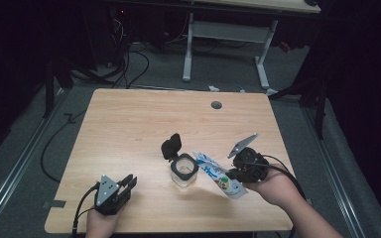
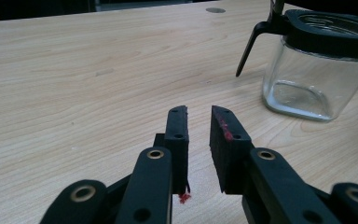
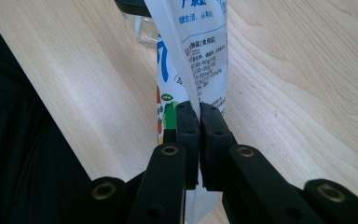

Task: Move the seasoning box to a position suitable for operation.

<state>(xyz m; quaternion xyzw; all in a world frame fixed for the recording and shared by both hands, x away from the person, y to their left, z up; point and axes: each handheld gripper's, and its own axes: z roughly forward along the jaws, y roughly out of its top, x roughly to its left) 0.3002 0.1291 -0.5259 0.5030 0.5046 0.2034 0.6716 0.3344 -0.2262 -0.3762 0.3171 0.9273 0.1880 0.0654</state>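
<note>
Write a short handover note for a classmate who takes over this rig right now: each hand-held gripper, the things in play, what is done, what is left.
Right hand-held gripper: jaws shut on the white printed pouch, which is tilted with its top end near the jar.
Left hand-held gripper: open, empty, low over the table to the left of the jar.
Glass jar: upright mid-table, black hinged lid flipped open.
Done: lid open, pouch grasped.
Left: probably bringing the pouch over the jar mouth and emptying it; whether anything has gone in cannot be told.

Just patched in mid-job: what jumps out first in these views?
The right gripper is clamped on a white printed pouch, tilted with its top toward the glass jar at the table's middle, whose black lid is flipped up. The left gripper sits open, near the front-left edge.
</note>
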